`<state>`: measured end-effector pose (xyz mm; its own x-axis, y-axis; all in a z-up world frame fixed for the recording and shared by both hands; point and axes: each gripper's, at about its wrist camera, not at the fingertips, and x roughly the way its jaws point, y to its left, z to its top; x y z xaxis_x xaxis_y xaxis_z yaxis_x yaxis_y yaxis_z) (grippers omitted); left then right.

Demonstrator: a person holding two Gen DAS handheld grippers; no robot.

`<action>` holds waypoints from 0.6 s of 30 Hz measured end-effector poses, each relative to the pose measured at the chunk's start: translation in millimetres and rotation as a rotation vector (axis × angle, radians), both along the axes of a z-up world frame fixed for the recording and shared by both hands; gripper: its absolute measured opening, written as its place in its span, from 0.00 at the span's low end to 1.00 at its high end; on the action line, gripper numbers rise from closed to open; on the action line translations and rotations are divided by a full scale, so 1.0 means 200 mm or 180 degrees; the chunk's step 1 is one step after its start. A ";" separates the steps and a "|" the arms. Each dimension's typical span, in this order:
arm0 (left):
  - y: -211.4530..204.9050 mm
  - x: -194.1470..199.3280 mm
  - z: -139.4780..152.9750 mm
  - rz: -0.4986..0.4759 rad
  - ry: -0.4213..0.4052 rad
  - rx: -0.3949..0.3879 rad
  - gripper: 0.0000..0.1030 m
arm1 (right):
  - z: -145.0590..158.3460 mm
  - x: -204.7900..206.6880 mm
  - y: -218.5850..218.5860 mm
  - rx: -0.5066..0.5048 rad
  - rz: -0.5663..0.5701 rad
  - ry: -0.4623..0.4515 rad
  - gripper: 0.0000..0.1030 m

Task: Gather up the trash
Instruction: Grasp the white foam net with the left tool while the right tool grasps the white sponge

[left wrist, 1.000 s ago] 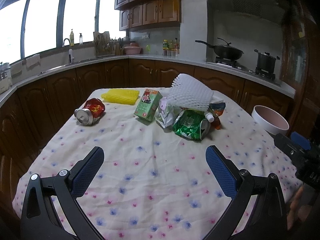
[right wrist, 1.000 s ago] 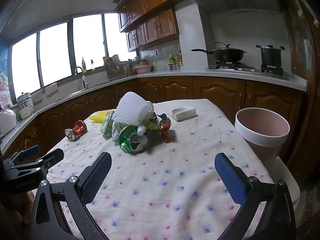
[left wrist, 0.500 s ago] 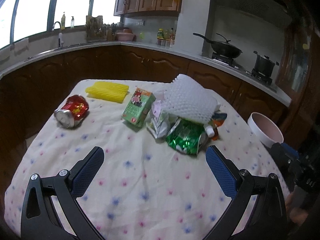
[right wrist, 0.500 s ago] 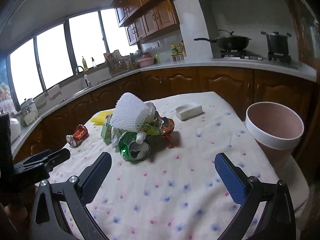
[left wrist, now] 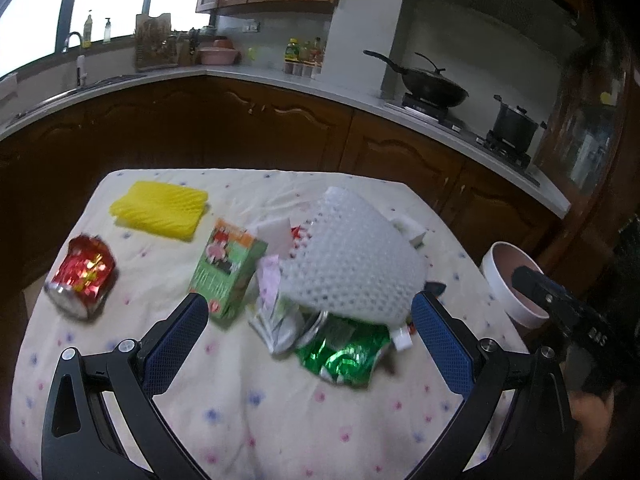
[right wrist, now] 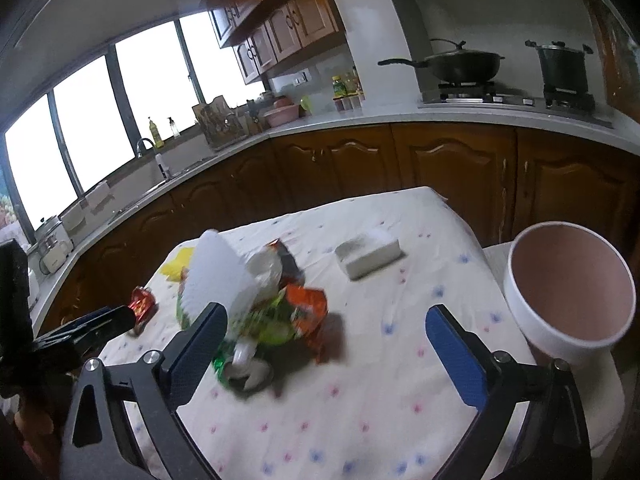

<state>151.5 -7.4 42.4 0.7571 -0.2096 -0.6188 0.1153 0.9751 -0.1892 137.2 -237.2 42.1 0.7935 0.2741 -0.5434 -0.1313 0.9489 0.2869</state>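
A trash pile lies mid-table: white foam net, crushed green can, green carton, silver wrappers. A crushed red can and a yellow foam net lie to the left. My left gripper is open, just short of the pile. My right gripper is open over the pile's right side, near the orange wrapper and the green can. The pink bin stands at the table's right edge; it also shows in the left wrist view.
A white box lies at the far side of the flowered tablecloth. Dark wood cabinets and a counter with a wok and a pot ring the table. The other gripper shows at the left.
Both grippers have moved forward and tilted down toward the trash pile, which now looms larger. Both stay open. Nothing on the table has moved.
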 end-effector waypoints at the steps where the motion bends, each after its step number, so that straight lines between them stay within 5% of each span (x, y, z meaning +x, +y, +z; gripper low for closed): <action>1: -0.01 0.04 0.00 -0.0035 0.0043 -0.0005 1.00 | 0.00 0.04 -0.01 -0.0002 0.0007 0.0023 0.97; 13: -0.09 0.29 -0.10 -0.0183 0.0300 0.0002 0.99 | -0.20 0.60 -0.04 -0.0005 0.0149 0.0528 0.97; 18: -0.13 0.33 -0.14 -0.0287 0.0388 0.0036 0.83 | -0.29 0.80 -0.08 0.0050 0.0148 0.0703 0.97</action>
